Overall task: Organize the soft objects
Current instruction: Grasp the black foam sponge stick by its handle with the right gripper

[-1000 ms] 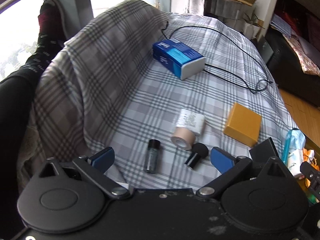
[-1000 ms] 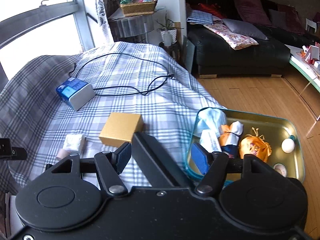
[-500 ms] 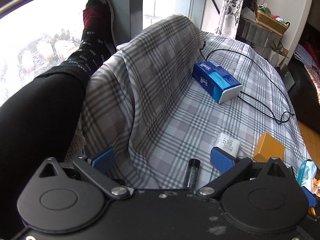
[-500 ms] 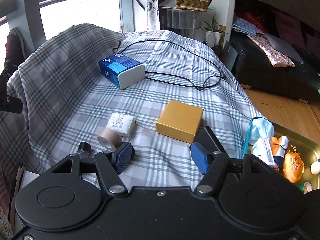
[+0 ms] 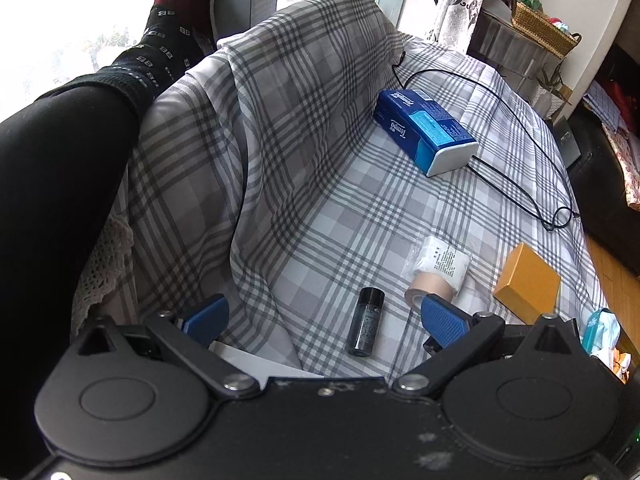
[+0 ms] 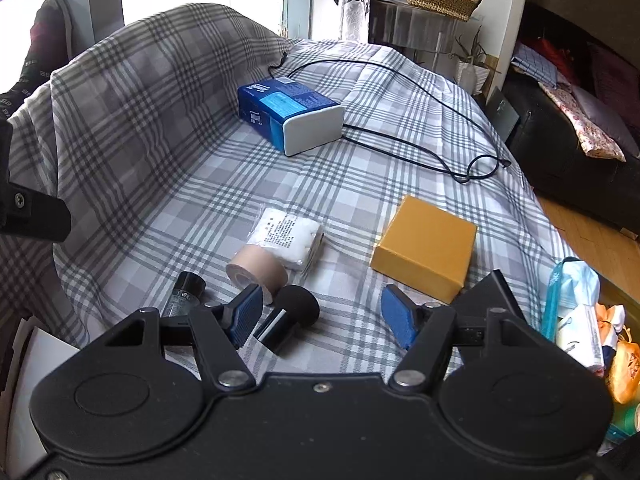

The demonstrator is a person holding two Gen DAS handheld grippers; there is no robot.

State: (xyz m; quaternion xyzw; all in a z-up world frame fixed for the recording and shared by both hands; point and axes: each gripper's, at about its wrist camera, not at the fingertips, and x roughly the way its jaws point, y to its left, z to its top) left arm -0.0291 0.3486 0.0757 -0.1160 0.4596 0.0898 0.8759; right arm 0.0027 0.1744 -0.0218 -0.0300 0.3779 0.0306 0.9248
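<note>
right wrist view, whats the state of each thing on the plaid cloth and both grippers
tissue box: lying flat
cotton pack: sealed, touching tape
tape roll: on its side
bottle: lying down, capped
brush: lying down
yellow box: closed
cable: loose
right gripper: open, empty
left gripper: open, empty

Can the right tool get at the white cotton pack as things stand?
Probably yes: the right tool is open and empty, the white cotton pack lies uncovered ahead, though the beige tape roll touches its near side.
</note>
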